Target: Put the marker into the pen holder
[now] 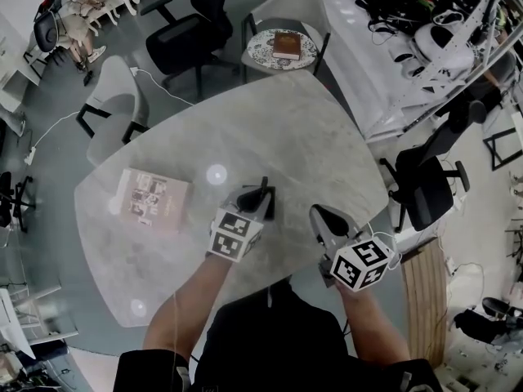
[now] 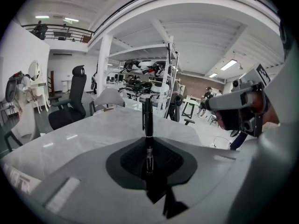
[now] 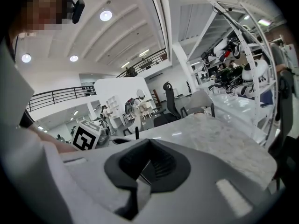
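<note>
Between the pinching jaws of the left claw (image 2: 147, 164) the marker (image 2: 147, 118) stands upright over the table (image 2: 93, 134), near its close edge. The left forearm (image 1: 192, 300) reaches forward, with that claw angled slightly rightward. The right claw (image 3: 140, 171) is held just beside it on a bent forearm, its jaws pressed together on nothing, and a book (image 1: 151, 198) lies well apart to the left.

— What sort of room is this?
— A big open workshop with a grey floor (image 1: 57, 170), white walls (image 2: 18, 50), a railed mezzanine (image 2: 60, 31) up high, and round ceiling lamps (image 3: 105, 15) lit.
— And the furniture?
— There's a pale marbled bench (image 1: 310, 137) with rounded corners. Black office chairs (image 1: 192, 35) and a white chair (image 1: 114, 88) stand around it, with a small round side table (image 1: 260, 51) beyond and racks (image 1: 425, 23) crowded with gear to the right.
</note>
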Available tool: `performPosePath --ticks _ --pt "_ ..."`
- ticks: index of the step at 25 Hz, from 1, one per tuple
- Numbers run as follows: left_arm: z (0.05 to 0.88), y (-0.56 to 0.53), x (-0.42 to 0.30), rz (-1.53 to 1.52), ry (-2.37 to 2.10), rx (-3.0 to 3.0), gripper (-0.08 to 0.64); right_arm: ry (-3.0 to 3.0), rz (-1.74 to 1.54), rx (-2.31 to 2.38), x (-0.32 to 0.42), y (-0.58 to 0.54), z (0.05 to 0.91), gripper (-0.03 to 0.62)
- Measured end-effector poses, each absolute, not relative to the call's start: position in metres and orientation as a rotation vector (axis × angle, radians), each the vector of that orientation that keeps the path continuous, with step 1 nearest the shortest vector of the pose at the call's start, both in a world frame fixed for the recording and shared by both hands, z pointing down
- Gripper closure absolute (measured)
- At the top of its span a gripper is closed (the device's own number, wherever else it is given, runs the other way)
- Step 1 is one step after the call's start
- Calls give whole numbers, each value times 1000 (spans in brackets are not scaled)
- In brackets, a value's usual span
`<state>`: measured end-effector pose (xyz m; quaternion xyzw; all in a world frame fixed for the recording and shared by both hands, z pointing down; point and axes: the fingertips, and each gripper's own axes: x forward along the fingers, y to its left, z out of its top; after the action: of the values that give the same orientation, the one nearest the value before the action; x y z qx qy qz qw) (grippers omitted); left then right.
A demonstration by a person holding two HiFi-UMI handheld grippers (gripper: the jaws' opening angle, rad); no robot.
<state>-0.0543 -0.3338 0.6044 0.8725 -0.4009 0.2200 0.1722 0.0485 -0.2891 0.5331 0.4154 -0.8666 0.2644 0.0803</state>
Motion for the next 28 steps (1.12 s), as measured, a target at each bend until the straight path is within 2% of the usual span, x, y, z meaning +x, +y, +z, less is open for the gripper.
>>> performPosePath --ticks 28 --pt "619 -331 -37 993 -1044 2498 509 -2594 829 1291 65 -287 534 589"
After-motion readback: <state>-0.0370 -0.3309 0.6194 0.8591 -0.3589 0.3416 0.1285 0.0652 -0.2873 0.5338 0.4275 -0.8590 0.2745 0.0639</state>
